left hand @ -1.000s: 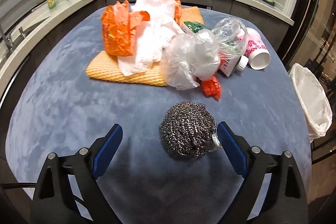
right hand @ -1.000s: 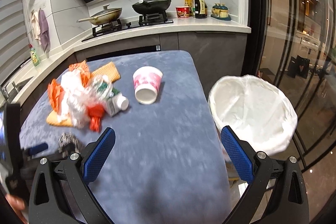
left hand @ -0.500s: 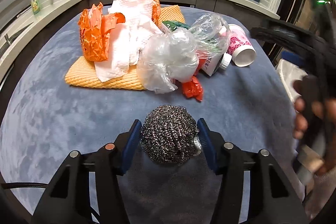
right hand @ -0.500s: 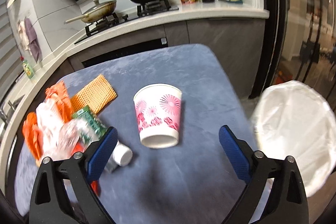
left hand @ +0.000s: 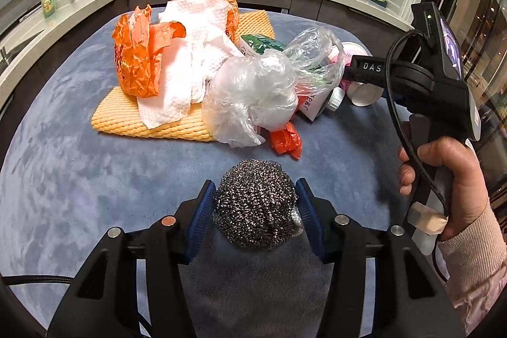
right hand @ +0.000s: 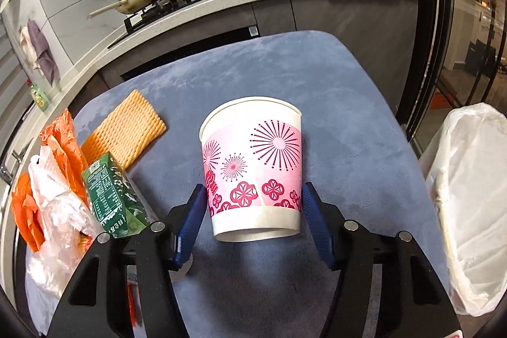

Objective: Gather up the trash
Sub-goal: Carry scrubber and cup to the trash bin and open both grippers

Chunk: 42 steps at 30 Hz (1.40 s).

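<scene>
- Left gripper [left hand: 255,208] is clenched on the steel wool scourer [left hand: 255,205], pads squeezing both sides for lifting.
- Right gripper [right hand: 255,211] straddles the tipped paper cup [right hand: 253,170]; pads sit at its sides, and I cannot tell whether they press it.
- Lined trash bin [right hand: 472,195] waits to its right.

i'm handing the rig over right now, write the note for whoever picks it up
Left tool: shut on the steel wool ball, low over the blue table.
Right tool: pads flank the tipped pink paper cup; grip unclear.
Elsewhere: orange bag, paper towel, clear plastic bag, green carton, yellow cloth piled on the table.
Done: nothing seen in the lined bin.
Left: bin everything.
</scene>
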Tool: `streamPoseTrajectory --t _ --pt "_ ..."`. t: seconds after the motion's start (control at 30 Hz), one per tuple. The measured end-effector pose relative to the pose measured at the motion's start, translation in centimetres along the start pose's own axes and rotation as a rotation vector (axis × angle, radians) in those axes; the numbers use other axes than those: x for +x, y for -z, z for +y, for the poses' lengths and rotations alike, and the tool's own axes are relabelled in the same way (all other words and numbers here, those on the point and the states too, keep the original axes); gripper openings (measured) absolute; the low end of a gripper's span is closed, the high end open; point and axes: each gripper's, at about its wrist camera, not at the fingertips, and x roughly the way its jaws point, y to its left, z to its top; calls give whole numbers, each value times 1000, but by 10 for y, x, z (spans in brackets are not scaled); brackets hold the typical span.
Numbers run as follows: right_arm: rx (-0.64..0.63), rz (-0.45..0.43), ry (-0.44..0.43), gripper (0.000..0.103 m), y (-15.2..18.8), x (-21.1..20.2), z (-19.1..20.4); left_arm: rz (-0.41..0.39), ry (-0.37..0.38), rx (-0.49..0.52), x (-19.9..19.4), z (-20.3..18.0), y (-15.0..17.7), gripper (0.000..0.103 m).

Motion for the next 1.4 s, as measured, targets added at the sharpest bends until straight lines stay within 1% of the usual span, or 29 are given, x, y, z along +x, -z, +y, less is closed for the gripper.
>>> streamPoseTrajectory --t 0.17,0.3,0.4,0.47,0.53,0.67,0.8,0.9,0.97,1.13,1.23,1.4 --pt "-28 -56 10 58 2 -28 -3 -19 -5 16 -10 -5 0 50" --pt "-23 -103 16 58 3 -58 -17 -46 2 42 -23 -17 -2 50" --pt "-5 -148 42 58 4 -88 -36 -65 13 73 -32 -31 -4 50" --pt "16 -184 74 58 6 -112 -57 -79 23 99 -38 -44 -6 50" --pt "31 -201 105 58 9 -128 -74 -94 38 130 -43 -60 -9 50" --pt "81 -216 193 58 16 -156 -121 -125 79 197 -51 -95 -15 50" --pt "136 -199 259 58 29 -165 -162 -151 118 263 -53 -132 -21 50" --pt "161 -190 311 58 37 -169 -187 -160 151 297 -53 -159 -23 50" --pt "172 -183 331 58 41 -170 -199 -162 179 323 -51 -180 -27 50" --pt "197 -156 361 58 48 -162 -224 -167 217 395 -35 -225 -36 50" --pt "213 -132 359 58 52 -153 -237 -170 236 431 -22 -252 -44 50" --pt "225 -118 363 58 56 -146 -249 -158 257 479 0 -289 -49 50"
